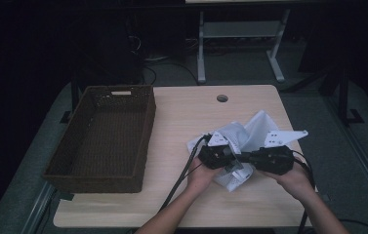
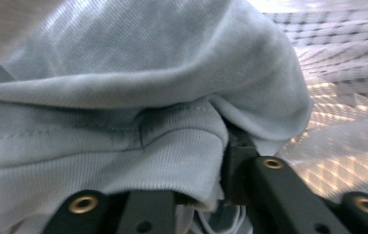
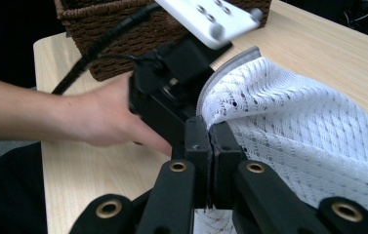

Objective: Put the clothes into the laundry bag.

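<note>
Both grippers meet over one white garment near the right front of the table. Right gripper has its two jaws pressed together, and an edge of the white mesh cloth runs in at their tips, so it has the garment pinched. In the high view that gripper sits in the person's right hand, pointing left toward the other one.

Left gripper, held in the left hand, points right into the same bundle. Its own view is mostly grey-white ribbed fabric draped over the jaws; the jaws look fairly close together with cloth bunched between them, but whether the pads actually press on it I cannot tell.

Count on the table: one garment, crumpled and partly lifted between the two grippers, and one brown woven basket standing on the left side, well apart from the cloth. Two grey three-cornered plates top the grippers, and one round hole sits near the table's far edge.
</note>
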